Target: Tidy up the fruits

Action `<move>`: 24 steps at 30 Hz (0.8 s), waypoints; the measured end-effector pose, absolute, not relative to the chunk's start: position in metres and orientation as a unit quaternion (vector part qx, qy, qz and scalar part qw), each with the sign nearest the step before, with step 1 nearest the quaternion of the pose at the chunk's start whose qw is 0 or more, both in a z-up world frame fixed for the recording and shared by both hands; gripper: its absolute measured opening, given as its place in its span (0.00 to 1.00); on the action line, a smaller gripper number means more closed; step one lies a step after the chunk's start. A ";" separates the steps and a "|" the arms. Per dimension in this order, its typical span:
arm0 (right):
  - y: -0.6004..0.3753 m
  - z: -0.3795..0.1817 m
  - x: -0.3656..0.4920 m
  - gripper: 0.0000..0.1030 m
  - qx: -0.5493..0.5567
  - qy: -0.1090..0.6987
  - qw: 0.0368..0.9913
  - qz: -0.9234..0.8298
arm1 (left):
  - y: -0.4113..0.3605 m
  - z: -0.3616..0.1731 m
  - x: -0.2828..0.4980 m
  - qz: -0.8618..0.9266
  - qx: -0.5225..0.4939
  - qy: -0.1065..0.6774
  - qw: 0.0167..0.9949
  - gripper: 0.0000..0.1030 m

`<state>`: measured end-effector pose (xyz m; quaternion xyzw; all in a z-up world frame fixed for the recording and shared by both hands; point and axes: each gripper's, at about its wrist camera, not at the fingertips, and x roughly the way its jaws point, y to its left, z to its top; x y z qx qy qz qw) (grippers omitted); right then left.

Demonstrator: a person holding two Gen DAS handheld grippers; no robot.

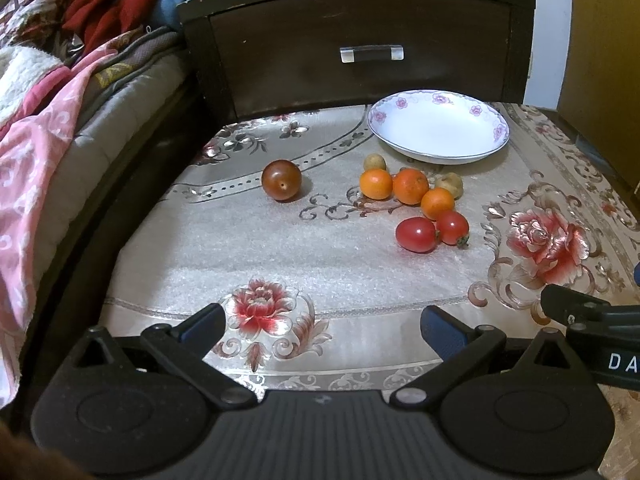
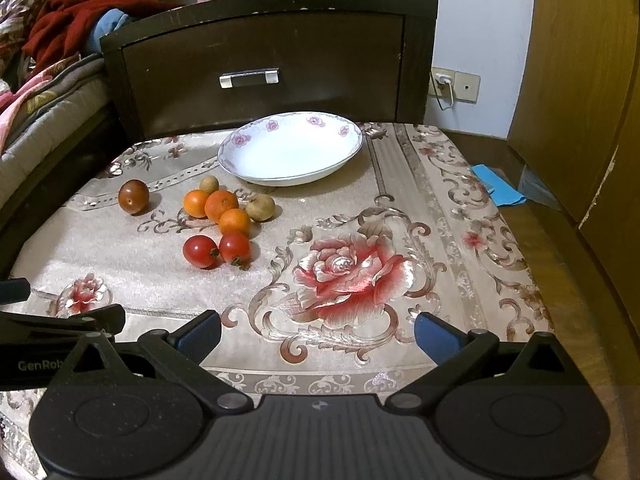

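A white floral plate stands empty at the back of the cloth-covered table. In front of it lie three small oranges, two red cherry tomatoes, two tan longans and, apart to the left, a dark brown-red tomato. My left gripper is open and empty at the near table edge. My right gripper is open and empty beside it, over the big rose pattern, well short of the fruit.
A dark wooden nightstand with a drawer handle rises right behind the plate. A bed with blankets runs along the left. A wooden cabinet and blue paper on the floor are at right.
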<state>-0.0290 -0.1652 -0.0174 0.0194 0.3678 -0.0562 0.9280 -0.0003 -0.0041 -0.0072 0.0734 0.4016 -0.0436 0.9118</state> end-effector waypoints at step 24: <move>-0.165 -0.022 -0.027 0.93 0.022 0.375 0.925 -0.054 | -0.003 -0.010 0.000 -0.040 0.083 0.398 0.913 1.00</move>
